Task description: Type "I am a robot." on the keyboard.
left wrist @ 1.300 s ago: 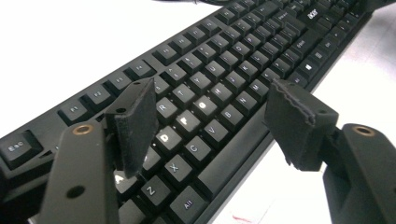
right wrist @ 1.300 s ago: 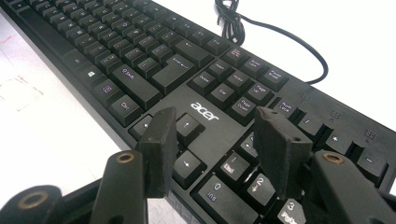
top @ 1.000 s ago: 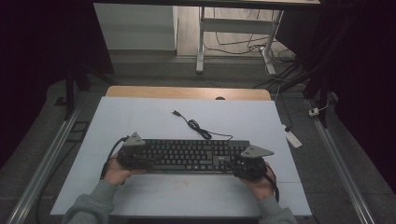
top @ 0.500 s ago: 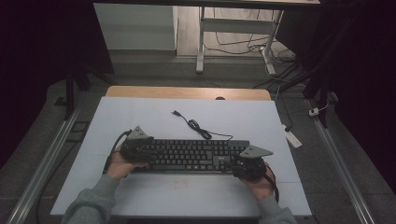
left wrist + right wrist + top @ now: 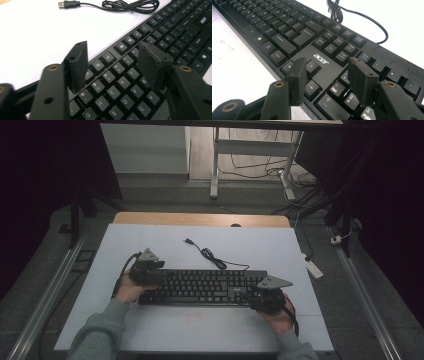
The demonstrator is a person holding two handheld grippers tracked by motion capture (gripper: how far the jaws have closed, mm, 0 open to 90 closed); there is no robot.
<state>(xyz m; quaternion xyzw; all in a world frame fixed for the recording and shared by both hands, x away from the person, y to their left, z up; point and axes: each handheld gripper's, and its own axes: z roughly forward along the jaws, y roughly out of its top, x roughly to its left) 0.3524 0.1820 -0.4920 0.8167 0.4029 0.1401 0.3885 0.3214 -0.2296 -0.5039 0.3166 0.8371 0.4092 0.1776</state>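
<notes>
Keyboard [image 5: 202,287], black, lies flat on white surface [image 5: 165,327], approx. in the middle, long side running left to right. Its cable [image 5: 212,257] is loosely coiled behind it, w/ USB plug [image 5: 65,4] lying free on the surface.

Left tool [image 5: 146,270] is over the keyboard's left end; in left gripper view its jaws are spread apart above the letter keys (Q, W, E, R), pinching nothing. Left hand [image 5: 129,290] holds it.

Right tool [image 5: 265,296] is over the keyboard's right end; in right gripper view jaws are also spread, above arrow keys and numpad, near the "acer" logo [image 5: 321,58]. Whether the pads [image 5: 298,80] touch the keys, I cannot tell.
</notes>
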